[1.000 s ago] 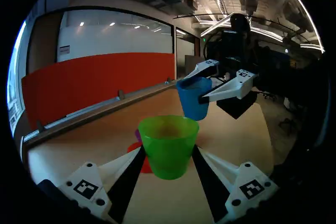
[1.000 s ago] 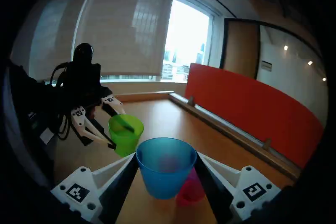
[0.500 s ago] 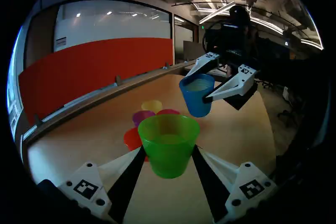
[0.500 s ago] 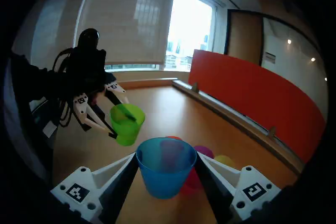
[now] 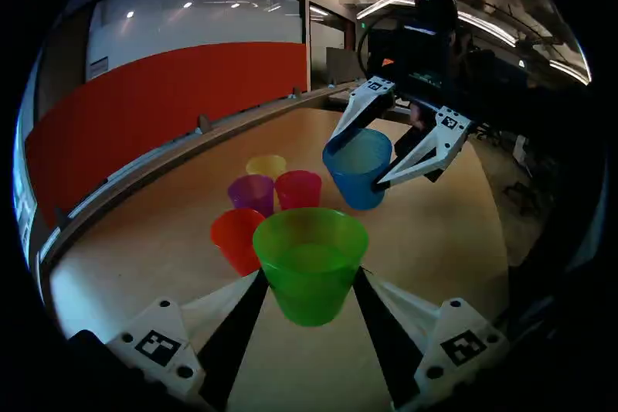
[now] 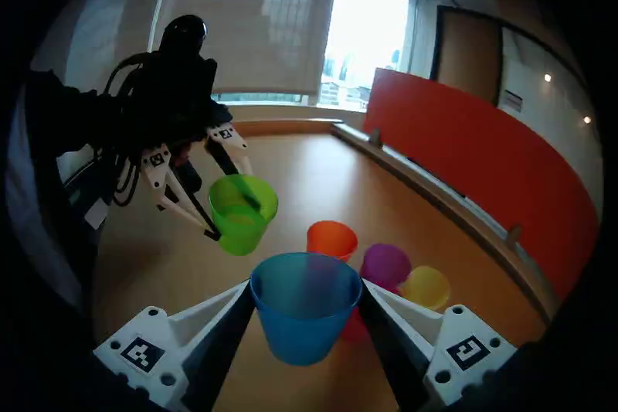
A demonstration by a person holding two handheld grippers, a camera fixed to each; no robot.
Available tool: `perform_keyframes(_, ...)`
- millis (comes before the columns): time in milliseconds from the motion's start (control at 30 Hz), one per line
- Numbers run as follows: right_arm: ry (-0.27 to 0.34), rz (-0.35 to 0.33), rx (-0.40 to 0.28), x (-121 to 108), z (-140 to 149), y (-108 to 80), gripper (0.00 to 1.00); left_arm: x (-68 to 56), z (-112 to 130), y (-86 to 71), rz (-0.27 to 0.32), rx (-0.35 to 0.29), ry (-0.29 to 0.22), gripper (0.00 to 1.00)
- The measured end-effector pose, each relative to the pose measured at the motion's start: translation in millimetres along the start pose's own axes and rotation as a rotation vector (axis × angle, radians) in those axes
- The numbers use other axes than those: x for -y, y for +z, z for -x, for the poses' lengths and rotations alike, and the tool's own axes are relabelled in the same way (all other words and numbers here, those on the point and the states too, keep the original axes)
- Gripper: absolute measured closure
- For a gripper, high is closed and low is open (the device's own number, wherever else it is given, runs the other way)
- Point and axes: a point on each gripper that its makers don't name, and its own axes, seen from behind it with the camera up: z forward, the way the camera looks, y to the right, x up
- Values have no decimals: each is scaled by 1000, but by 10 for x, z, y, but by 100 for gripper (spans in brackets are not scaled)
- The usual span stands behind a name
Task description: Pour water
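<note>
Left gripper view, lower centre: clamps green cup (image 5: 310, 265) in left gripper (image 5: 310, 279); right gripper view likewise, blue cup (image 6: 306, 319) in right gripper (image 6: 306, 290).

Left gripper view sits low over the table (image 5: 448, 242), tight behind the green cup (image 5: 310, 261) at bottom centre, facing the office (image 5: 510, 95). Right gripper view faces the opposite way, toward the window (image 6: 363, 33), with the blue cup (image 6: 305, 319) close. Cameras look at each other; shared: both cups, small cups (image 5: 266, 188) mid-frame, red partition (image 5: 154, 103).
</note>
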Motion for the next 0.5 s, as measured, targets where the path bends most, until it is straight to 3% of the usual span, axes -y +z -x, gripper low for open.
perform_keyframes(500, -7, -45, 77, 21, 268, 162, 8, -7, 174, 192, 27, 70, 9, 21)
